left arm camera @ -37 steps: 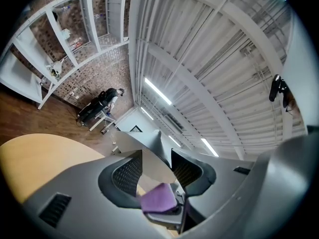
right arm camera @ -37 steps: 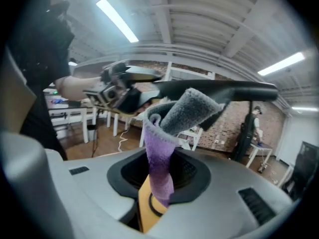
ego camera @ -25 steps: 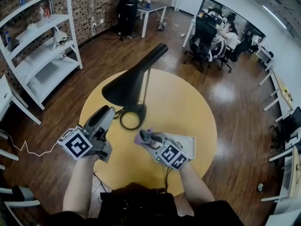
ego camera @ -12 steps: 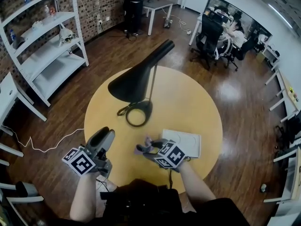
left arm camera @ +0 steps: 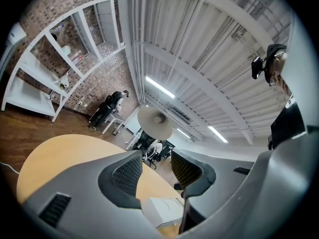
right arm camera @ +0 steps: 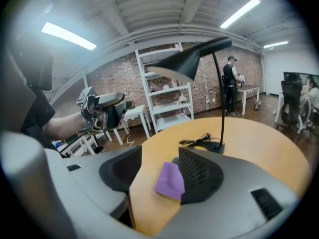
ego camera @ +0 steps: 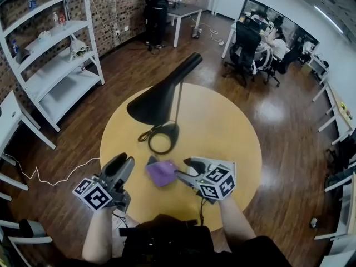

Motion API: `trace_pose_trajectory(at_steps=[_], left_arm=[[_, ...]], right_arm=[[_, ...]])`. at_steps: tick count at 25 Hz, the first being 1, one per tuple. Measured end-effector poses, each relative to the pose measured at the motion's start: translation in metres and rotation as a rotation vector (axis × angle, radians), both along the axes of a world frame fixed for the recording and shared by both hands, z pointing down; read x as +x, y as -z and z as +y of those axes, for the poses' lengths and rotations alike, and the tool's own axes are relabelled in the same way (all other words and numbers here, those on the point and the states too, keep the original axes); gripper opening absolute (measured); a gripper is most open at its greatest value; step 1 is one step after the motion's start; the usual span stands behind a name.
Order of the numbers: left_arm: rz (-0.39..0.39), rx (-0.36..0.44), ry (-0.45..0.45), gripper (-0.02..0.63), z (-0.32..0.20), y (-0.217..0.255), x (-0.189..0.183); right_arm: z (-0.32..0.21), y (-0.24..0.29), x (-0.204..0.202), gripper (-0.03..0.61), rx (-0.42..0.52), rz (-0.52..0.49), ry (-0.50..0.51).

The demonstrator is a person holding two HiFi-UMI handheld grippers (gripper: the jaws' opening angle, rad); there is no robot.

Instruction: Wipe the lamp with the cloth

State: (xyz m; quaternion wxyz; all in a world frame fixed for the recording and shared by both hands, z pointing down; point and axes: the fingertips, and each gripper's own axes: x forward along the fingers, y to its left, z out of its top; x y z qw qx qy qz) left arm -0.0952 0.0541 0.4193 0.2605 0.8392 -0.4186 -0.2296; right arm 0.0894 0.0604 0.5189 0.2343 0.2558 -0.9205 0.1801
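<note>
A black lamp [ego camera: 151, 104] with a cone shade stands on the round yellow table [ego camera: 222, 121], its ring base [ego camera: 163, 139] toward the near left. The purple cloth [ego camera: 161, 172] lies flat on the table in front of the base. My right gripper [ego camera: 182, 168] is just right of the cloth, jaws wide open. In the right gripper view the cloth [right arm camera: 169, 179] rests on the table between the jaws of that gripper [right arm camera: 159, 171], beside the right pad. My left gripper [ego camera: 124, 161] hovers open and empty at the table's near-left edge. It [left arm camera: 155, 166] looks up at the lamp shade [left arm camera: 155, 123].
A flat white tray [ego camera: 218, 166] lies on the table under my right gripper. White shelving [ego camera: 50, 54] stands at the far left. A person stands at a small table [ego camera: 183, 10] at the back, and office chairs [ego camera: 245, 49] sit at the far right. A cable [ego camera: 146, 131] runs from the lamp base.
My right gripper has opened and drawn back to the right, leaving the purple cloth on the table. My left gripper dropped back from beside the lamp base to the table's near-left edge.
</note>
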Motion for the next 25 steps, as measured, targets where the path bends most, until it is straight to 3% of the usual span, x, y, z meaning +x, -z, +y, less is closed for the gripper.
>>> trace_pose_trajectory(at_steps=[4, 7, 10, 11, 13, 14, 16, 19, 25], left_arm=[[-0.098, 0.104, -0.017, 0.166, -0.002, 0.022, 0.010], [-0.137, 0.185, -0.047, 0.166, 0.002, 0.033, 0.014], [-0.174, 0.237, -0.010, 0.165, 0.011, 0.037, 0.010], [-0.184, 0.249, 0.014, 0.130, 0.013, 0.038, 0.006], [-0.195, 0.257, 0.062, 0.126, 0.017, 0.038, -0.004], [-0.206, 0.254, 0.093, 0.109, 0.019, 0.036, -0.010], [-0.261, 0.232, 0.176, 0.012, 0.018, 0.029, -0.024], [-0.317, 0.187, 0.260, -0.008, 0.017, 0.017, -0.039], [-0.286, 0.181, 0.232, -0.008, 0.029, 0.018, -0.037]], right_arm=[[-0.016, 0.054, 0.020, 0.205, 0.154, -0.133, -0.102], [-0.007, 0.088, 0.034, 0.193, 0.189, -0.311, -0.141], [0.007, 0.105, 0.065, 0.100, 0.237, -0.464, -0.244], [0.009, 0.106, 0.079, 0.069, 0.266, -0.480, -0.296], [0.012, 0.103, 0.105, 0.004, 0.320, -0.467, -0.409], [0.013, 0.101, 0.116, 0.003, 0.340, -0.447, -0.461], [0.015, 0.100, 0.136, 0.002, 0.375, -0.410, -0.545], [0.018, 0.102, 0.157, 0.002, 0.401, -0.400, -0.628], [0.019, 0.098, 0.169, 0.002, 0.389, -0.374, -0.669]])
